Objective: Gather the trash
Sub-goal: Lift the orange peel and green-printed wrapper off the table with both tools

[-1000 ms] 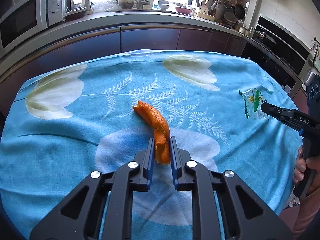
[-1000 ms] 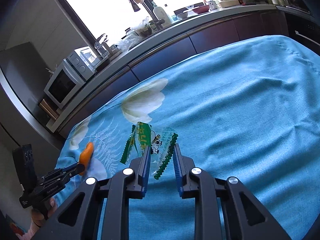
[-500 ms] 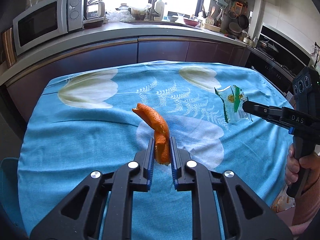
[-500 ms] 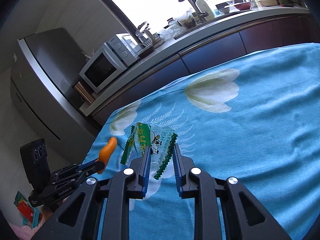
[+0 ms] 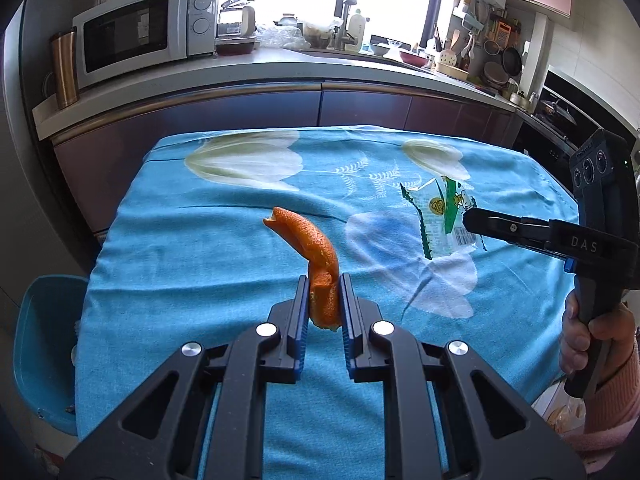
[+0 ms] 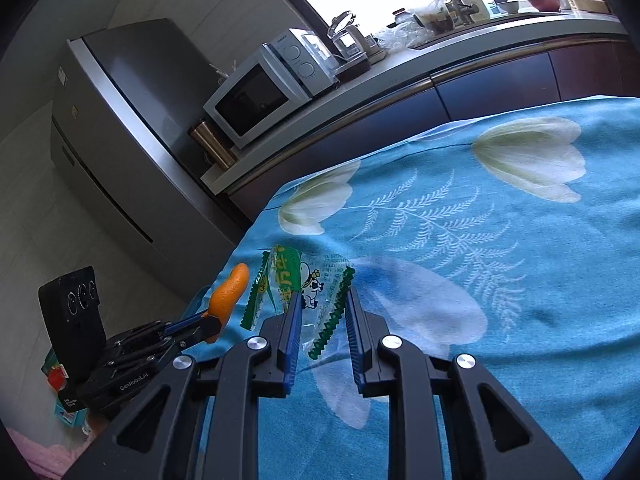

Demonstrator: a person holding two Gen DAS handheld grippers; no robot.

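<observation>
A curled orange peel (image 5: 316, 256) stands pinched between the left gripper's (image 5: 324, 300) fingers, lifted above the blue flowered cloth (image 5: 200, 248) on the counter. Beside it, a green-and-clear snack wrapper (image 6: 300, 284) hangs clamped in the right gripper (image 6: 322, 312), also off the cloth. A blue bin (image 5: 44, 344) sits below the counter's left edge.

A peel (image 5: 320, 264) stands up between the left gripper (image 5: 324, 300) fingers above a cloth-covered table (image 5: 200, 264), with a wrapper (image 6: 304, 288) between the right gripper (image 6: 322, 320) fingers to its right.
</observation>
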